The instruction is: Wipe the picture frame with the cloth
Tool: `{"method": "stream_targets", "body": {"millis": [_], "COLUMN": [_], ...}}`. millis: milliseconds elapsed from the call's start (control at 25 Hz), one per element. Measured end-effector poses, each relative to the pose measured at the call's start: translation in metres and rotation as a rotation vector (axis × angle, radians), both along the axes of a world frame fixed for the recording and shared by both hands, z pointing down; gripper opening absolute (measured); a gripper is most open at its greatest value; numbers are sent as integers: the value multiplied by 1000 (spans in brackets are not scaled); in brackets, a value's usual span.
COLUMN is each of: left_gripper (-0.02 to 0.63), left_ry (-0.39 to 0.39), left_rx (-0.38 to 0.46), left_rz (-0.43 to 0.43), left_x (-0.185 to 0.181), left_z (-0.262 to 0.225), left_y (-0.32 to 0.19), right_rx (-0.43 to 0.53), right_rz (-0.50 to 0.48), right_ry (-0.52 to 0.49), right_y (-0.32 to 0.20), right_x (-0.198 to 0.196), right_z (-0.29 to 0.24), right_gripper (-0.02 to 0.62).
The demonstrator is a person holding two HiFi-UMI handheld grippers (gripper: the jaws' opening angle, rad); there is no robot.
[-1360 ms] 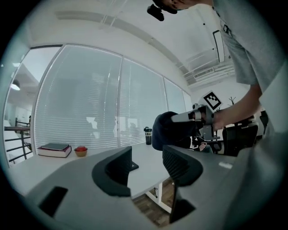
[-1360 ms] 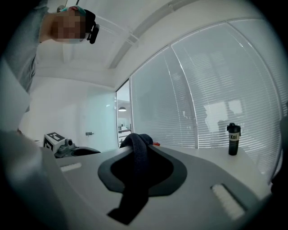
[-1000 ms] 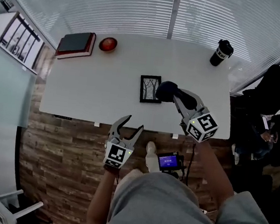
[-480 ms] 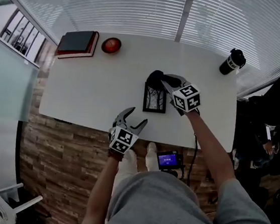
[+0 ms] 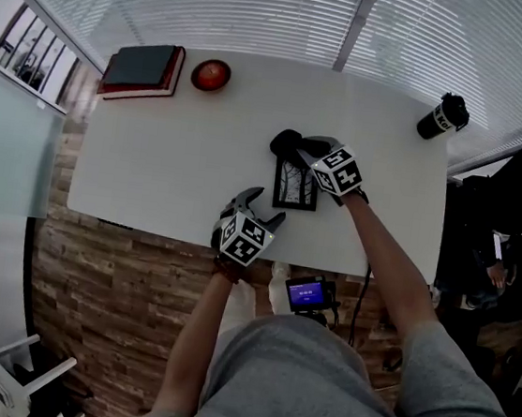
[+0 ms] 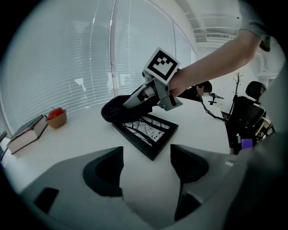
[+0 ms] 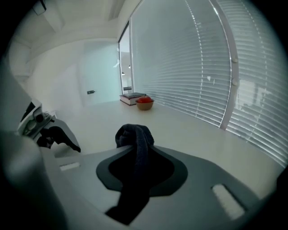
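The black picture frame (image 5: 295, 184) lies flat on the white table (image 5: 153, 161), and in the left gripper view it (image 6: 146, 130) sits just beyond my jaws. A dark cloth (image 5: 287, 144) is bunched at the frame's far end. My right gripper (image 5: 303, 148) is shut on the cloth (image 7: 135, 134). Its jaws have just been opening a little, and the cloth is still pinched between them. My left gripper (image 5: 261, 206) hovers at the table's near edge, short of the frame. It stands open with nothing between the jaws, which have just been opening.
A dark book (image 5: 143, 69) and a small bowl with something red in it (image 5: 211, 75) sit at the table's far left. A black tumbler (image 5: 443, 117) stands at the far right. Window blinds run behind the table. A small lit device (image 5: 310, 295) sits below the near edge.
The right gripper carried the cloth from right of the frame down to the frame's far end. The left gripper moved forward and down to the table edge, its jaws wider.
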State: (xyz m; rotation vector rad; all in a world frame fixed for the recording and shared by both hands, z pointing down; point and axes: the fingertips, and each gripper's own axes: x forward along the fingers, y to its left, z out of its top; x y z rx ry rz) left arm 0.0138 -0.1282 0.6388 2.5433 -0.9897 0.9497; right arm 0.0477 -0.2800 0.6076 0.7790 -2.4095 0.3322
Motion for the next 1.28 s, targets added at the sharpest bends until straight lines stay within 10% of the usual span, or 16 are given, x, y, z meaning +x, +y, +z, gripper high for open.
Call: {"method": "stream_targets", "body": {"millis": [1280], "left_gripper": [279], "left_ry": [-49], "left_rx": [-66], "left_rz": [42], "left_x": [0], "left_z": [10], "left_y": [0], "right_rx": [-18], "right_rz": [-303], "right_ry": [160], "right_y": [91], "right_x": [-36], "right_z": [19], "right_gripper": [51]}}
